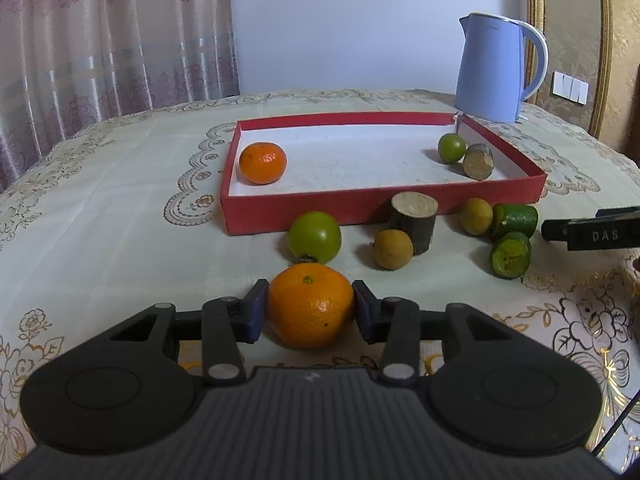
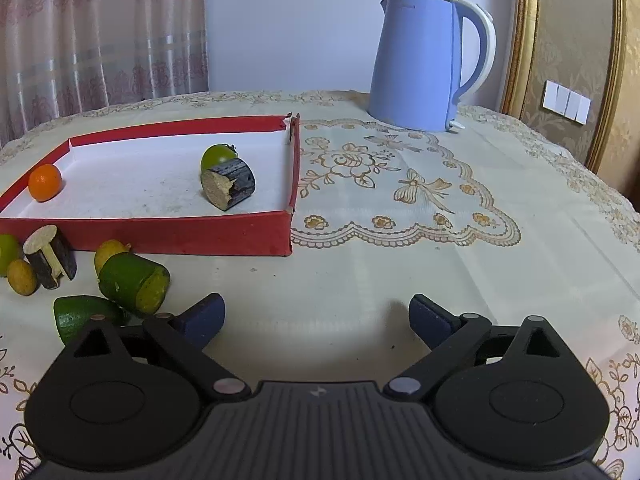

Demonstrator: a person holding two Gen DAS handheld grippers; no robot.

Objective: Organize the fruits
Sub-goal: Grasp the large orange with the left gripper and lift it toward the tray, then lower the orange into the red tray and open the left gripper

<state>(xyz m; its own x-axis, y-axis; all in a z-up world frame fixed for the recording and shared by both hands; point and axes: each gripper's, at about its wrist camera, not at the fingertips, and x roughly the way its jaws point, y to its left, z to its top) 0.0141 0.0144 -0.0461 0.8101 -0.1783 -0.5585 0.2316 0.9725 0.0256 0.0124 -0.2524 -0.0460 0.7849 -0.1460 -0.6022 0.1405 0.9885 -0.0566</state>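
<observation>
An orange [image 1: 310, 306] rests on the tablecloth, and the two blue pads of my left gripper [image 1: 309, 292] press on its sides. A second orange [image 1: 263, 162] lies in the red tray [image 1: 280, 216] with a small green fruit [image 1: 451, 148] and a dark stub [image 1: 478, 161]. In front of the tray lie a green fruit [image 1: 315, 237], two small yellow fruits [image 1: 393, 249], another stub [image 1: 413, 222] and two green cut pieces [image 2: 134, 284]. My right gripper [image 2: 316, 308] stands open over bare cloth, right of those pieces, with nothing between its fingers.
A blue kettle [image 2: 420, 60] stands at the back right, behind the tray's far corner. The table [image 2: 460, 260] under its embroidered cloth stretches wide to the right of the tray [image 2: 160, 236]. Curtains hang behind on the left; a gold-framed panel is on the right.
</observation>
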